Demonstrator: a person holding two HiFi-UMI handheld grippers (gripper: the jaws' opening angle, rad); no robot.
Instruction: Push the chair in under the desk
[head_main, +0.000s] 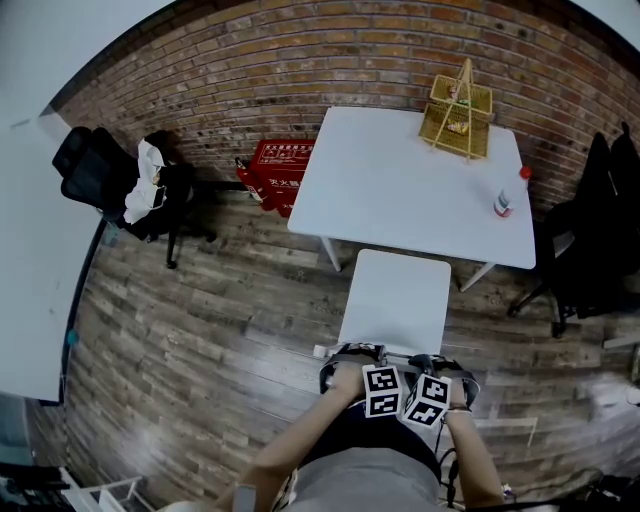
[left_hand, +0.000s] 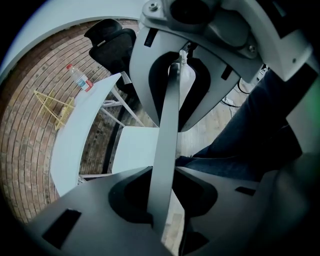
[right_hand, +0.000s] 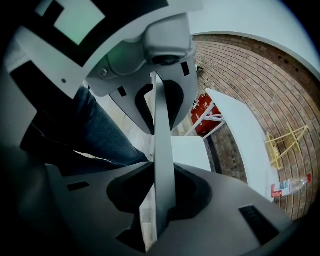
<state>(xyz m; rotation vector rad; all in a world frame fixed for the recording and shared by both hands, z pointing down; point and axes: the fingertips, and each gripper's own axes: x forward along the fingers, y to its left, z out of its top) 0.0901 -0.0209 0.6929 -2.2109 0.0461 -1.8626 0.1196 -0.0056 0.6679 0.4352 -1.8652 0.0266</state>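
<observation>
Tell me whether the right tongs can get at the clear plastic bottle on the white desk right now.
Probably not. The right tongs are shut on the white chair's thin backrest; its seat and much of the white desk lie between them and the clear plastic bottle.

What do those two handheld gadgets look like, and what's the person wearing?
The left gripper and right gripper are grey plastic with dark-hollowed jaws; each carries a cube of black-and-white square markers. The person wears a grey top and blue jeans.
</observation>
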